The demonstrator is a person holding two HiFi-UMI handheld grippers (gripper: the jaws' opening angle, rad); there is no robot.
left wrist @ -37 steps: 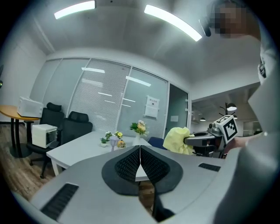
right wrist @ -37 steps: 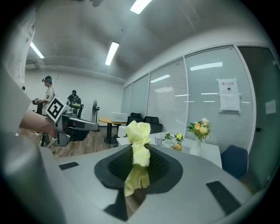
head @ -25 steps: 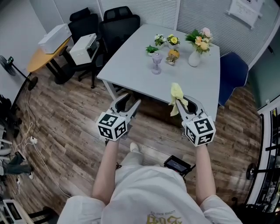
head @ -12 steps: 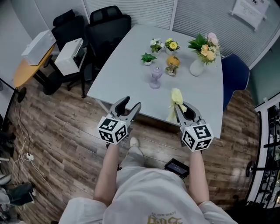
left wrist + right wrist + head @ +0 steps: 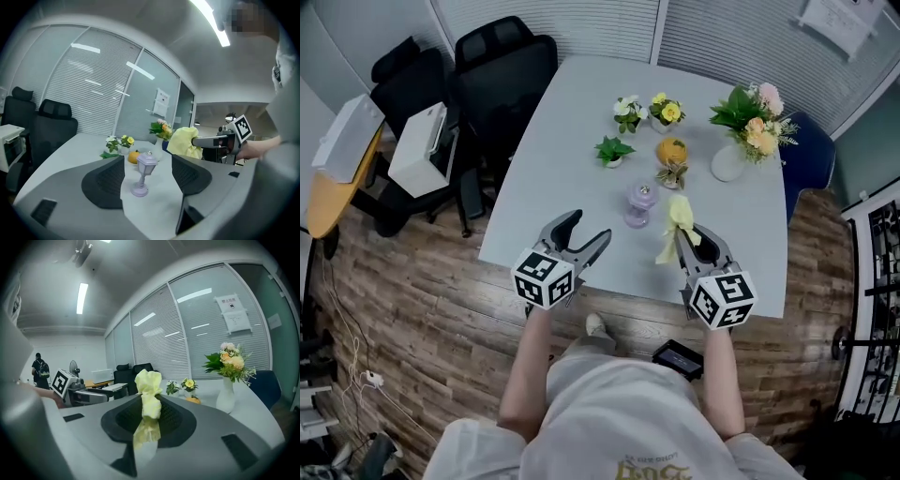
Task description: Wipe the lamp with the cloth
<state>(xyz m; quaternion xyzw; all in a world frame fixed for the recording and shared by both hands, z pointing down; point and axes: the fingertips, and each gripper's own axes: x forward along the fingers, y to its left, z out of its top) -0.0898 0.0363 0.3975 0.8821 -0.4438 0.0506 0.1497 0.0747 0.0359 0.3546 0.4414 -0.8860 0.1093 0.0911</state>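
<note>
A small lilac lantern-shaped lamp [image 5: 639, 204] stands upright near the front of the white table [image 5: 553, 150]; in the left gripper view the lamp [image 5: 143, 172] shows ahead, framed between the jaws but beyond them. My left gripper [image 5: 589, 241] hovers over the table's front edge, left of the lamp, its jaws opening wide with nothing between them. My right gripper [image 5: 687, 234] is shut on a yellow cloth [image 5: 676, 221], which bunches above the jaws just right of the lamp. The cloth [image 5: 148, 397] fills the middle of the right gripper view.
Behind the lamp stand small potted flowers [image 5: 628, 110], an orange ornament [image 5: 672, 157] and a white vase of flowers [image 5: 742, 139]. Black office chairs [image 5: 492, 70] and white boxes [image 5: 417, 145] sit to the left. A dark device [image 5: 678, 358] lies on the wooden floor.
Both grippers have moved forward from off the table's front edge to over it, close to the lamp. The left jaws have spread wider. The cloth stays held in the right gripper.
</note>
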